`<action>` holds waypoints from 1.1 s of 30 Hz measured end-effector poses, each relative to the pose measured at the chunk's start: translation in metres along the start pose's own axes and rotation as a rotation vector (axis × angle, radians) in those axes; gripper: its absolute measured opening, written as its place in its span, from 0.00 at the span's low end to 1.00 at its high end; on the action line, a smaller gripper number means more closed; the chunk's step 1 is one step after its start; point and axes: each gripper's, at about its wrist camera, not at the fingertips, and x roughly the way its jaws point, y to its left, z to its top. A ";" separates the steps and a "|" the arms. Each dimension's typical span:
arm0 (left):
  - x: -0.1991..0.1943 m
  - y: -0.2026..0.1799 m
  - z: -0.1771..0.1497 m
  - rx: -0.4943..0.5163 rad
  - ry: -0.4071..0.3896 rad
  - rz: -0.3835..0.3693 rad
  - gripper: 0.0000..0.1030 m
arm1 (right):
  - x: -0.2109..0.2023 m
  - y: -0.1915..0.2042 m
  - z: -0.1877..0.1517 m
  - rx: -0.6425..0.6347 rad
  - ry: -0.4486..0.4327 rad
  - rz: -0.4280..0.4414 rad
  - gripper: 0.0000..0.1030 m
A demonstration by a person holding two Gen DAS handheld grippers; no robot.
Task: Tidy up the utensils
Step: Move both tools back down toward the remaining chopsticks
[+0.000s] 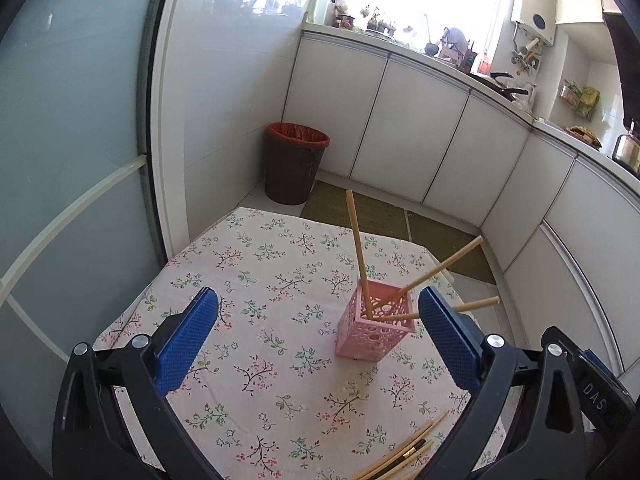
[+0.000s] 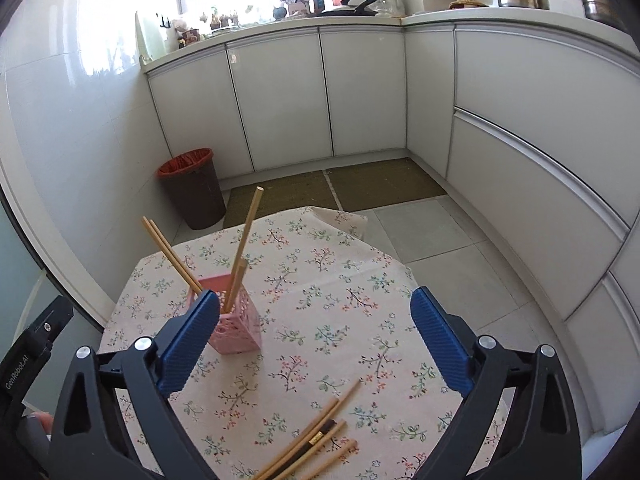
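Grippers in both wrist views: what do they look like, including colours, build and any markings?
Both match: the left gripper and right gripper have black angular plastic arms with silver rivets and blue, finely ribbed fingers. White lettering "DAS" marks a black body at right in the left view; "GenRobot.AI" marks one at left in the right view.

Pink perforated plastic holder point(image 2: 234, 322); pale wooden chopsticks point(image 2: 312, 446); matt floral cloth point(image 2: 320, 320).

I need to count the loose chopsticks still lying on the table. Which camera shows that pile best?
The right wrist view: the loose wooden chopsticks lie fanned on the floral tablecloth, one dark among them. The left wrist view catches only their tips at the bottom edge.
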 end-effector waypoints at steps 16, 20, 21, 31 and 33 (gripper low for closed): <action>0.056 -0.070 -0.077 0.373 0.331 -0.028 0.93 | 0.016 -0.091 -0.069 0.081 0.251 -0.141 0.93; 0.079 -0.090 -0.105 0.485 0.464 -0.061 0.93 | 0.028 -0.128 -0.094 0.190 0.353 -0.155 0.93; 0.084 -0.095 -0.112 0.507 0.490 -0.064 0.93 | 0.032 -0.136 -0.100 0.219 0.381 -0.153 0.93; 0.149 -0.135 -0.142 0.543 0.688 -0.063 0.92 | 0.051 -0.178 -0.124 0.361 0.499 -0.122 0.93; 0.162 -0.137 -0.147 0.527 0.730 -0.050 0.89 | 0.054 -0.182 -0.126 0.373 0.507 -0.120 0.93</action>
